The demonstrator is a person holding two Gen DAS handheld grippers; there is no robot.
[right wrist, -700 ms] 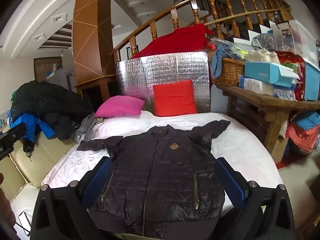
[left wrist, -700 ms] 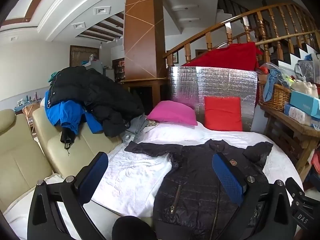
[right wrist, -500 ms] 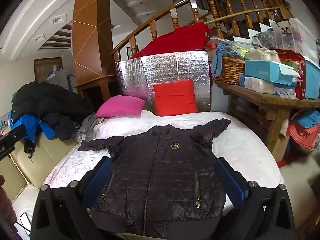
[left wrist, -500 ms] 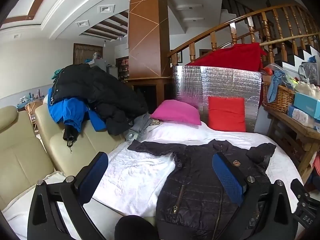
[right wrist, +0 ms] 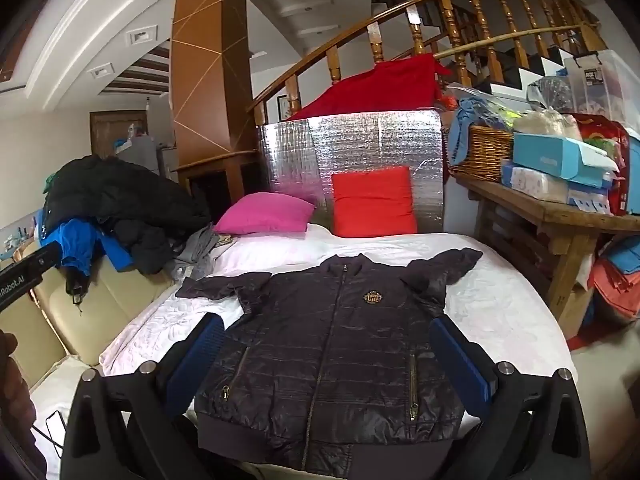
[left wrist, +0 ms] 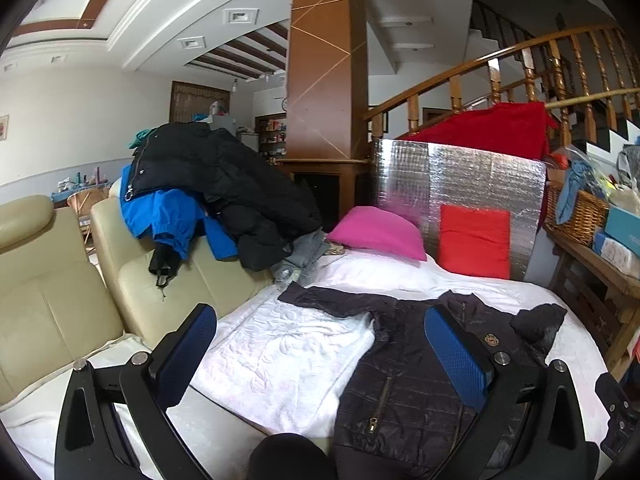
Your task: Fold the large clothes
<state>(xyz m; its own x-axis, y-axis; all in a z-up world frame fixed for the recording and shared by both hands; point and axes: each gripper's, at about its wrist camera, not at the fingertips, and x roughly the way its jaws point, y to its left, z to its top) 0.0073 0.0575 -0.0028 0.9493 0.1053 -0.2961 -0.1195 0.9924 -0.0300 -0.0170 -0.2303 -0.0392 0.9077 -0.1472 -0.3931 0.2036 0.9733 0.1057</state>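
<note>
White bedspread (right wrist: 500,300), cluttered room behind; dark quilted jacket (right wrist: 332,344) lies flat, zipped, front up, both sleeves spread, directly ahead of right gripper (right wrist: 332,364) and ahead-right of left gripper (left wrist: 320,356). Both sets of jaws spread wide, nothing between them. No fold made; whole task remains.

A lived-in home. A wooden staircase (right wrist: 460,28) rises behind a bed (right wrist: 492,300), beside a cream sofa (left wrist: 52,292) heaped with coats (left wrist: 216,176).
</note>
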